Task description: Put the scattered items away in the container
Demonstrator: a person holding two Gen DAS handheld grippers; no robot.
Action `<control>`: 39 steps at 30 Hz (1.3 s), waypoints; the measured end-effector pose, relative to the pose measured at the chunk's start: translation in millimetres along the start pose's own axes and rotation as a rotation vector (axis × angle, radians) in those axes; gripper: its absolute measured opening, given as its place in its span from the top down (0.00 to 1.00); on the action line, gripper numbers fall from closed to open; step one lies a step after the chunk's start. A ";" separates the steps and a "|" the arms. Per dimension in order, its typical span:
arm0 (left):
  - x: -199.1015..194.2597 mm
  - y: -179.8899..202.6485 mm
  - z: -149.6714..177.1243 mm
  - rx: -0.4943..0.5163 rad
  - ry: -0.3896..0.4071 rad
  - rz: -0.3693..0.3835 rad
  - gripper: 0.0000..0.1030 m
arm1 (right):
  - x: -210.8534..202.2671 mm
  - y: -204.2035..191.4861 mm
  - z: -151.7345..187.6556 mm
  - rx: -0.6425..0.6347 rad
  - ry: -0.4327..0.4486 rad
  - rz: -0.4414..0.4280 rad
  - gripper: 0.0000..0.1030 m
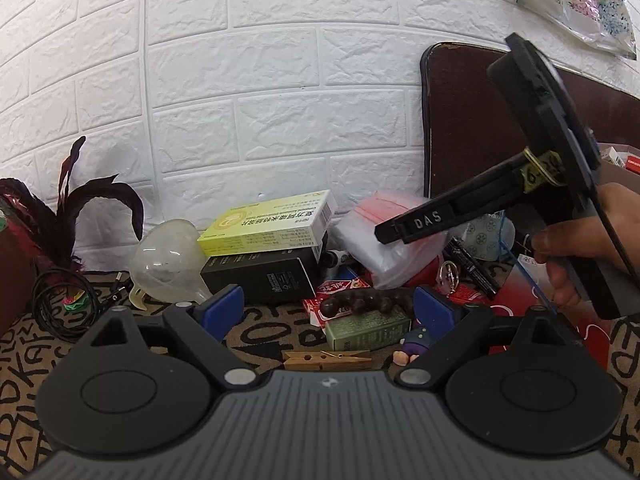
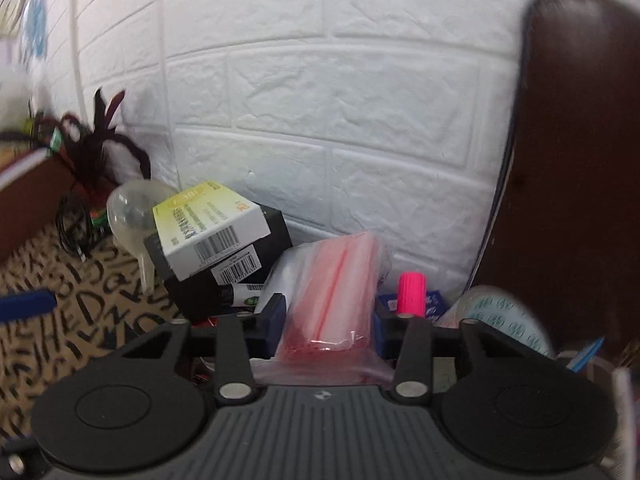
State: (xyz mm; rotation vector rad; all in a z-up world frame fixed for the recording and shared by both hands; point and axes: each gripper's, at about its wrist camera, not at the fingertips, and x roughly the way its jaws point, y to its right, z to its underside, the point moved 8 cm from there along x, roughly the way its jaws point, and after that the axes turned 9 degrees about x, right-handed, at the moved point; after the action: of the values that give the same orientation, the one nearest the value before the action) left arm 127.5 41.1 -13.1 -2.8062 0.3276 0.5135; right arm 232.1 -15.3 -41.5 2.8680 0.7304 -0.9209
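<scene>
A white brick wall (image 2: 360, 120) backs the letter-print mat; against it, right of the yellow box (image 2: 208, 224), lies the zip-bag stack (image 2: 332, 292). The right gripper (image 2: 330, 320) clenches that stack, while the left gripper (image 1: 328, 304) hangs released nearby. Best squeeze firmly before lifting, since slick plastic may slide.

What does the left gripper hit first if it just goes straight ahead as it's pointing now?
Most likely the green box with the brown bead string on it, lying between the open fingers of the left gripper. The wooden clothespin sits nearer but lower, so it may pass underneath; depth is unclear.
</scene>
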 end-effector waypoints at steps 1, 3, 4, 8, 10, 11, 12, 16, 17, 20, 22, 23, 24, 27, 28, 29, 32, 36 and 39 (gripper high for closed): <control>0.1 -1.2 0.1 -0.003 0.002 0.000 0.08 | -3.4 0.0 -0.6 -0.016 0.011 0.007 0.66; 0.3 -2.8 -0.1 -0.006 0.006 -0.004 0.08 | -11.4 2.5 -2.9 -0.021 0.036 0.013 0.70; 1.0 -2.9 -0.3 -0.004 0.004 -0.002 0.08 | -16.3 3.5 -4.3 -0.021 0.051 0.015 0.75; 3.3 2.3 -3.1 0.032 0.009 0.004 0.08 | -34.2 4.4 -8.6 -0.035 0.084 0.020 0.92; 4.6 3.9 -5.0 0.042 0.013 0.001 0.08 | -35.0 4.5 -8.7 -0.041 0.072 0.021 0.93; 4.6 4.7 -6.1 0.040 0.014 0.000 0.08 | -33.2 5.5 -8.1 -0.037 0.062 0.015 0.93; 3.8 5.2 -7.7 0.034 0.019 0.000 0.08 | -30.3 6.1 -6.9 -0.031 0.049 0.010 0.93; -0.9 4.8 -12.2 0.014 0.038 -0.001 0.08 | -18.7 9.5 -4.9 0.074 -0.011 -0.053 0.86; -0.7 5.0 -12.4 0.014 0.037 -0.004 0.08 | -13.8 10.7 -3.3 0.100 -0.044 -0.057 0.74; 1.3 6.3 -11.3 0.024 0.036 -0.008 0.08 | -5.9 10.1 2.1 0.136 -0.081 -0.029 0.00; 1.3 6.0 -11.6 0.019 0.038 -0.005 0.08 | -4.0 8.0 4.5 0.142 -0.087 -0.020 0.00; 1.6 6.1 -11.5 0.018 0.039 -0.005 0.08 | -2.5 6.8 4.9 0.152 -0.091 -0.039 0.00; 1.8 5.9 -11.4 0.018 0.039 -0.007 0.08 | -0.7 5.8 4.1 0.165 -0.090 -0.051 0.00; 2.5 3.8 -9.9 0.012 0.036 -0.006 0.08 | 8.9 -0.9 0.2 0.198 -0.096 -0.085 0.06; 2.6 3.0 -9.4 0.014 0.035 -0.009 0.08 | 15.0 -4.5 0.4 0.197 -0.112 -0.084 0.19; 2.3 1.9 -8.9 0.016 0.034 -0.013 0.08 | 21.9 -7.3 2.2 0.186 -0.129 -0.067 0.26; 0.5 -3.2 -7.3 0.014 0.034 -0.019 0.08 | 24.6 -8.9 0.9 0.167 -0.091 -0.048 0.57; 5.9 -2.1 -8.7 0.079 0.037 -0.056 0.08 | 8.5 -17.7 -1.3 0.067 -0.019 -0.035 0.70; 9.9 2.3 -14.8 0.078 0.052 -0.044 0.08 | -5.0 -21.6 -1.6 0.015 0.030 -0.017 0.84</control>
State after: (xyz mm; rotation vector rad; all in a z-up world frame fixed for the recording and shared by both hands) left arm 140.6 32.7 -3.9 -2.7480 0.2892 0.4101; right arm 219.7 2.1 -35.2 2.8987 0.7546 -0.8915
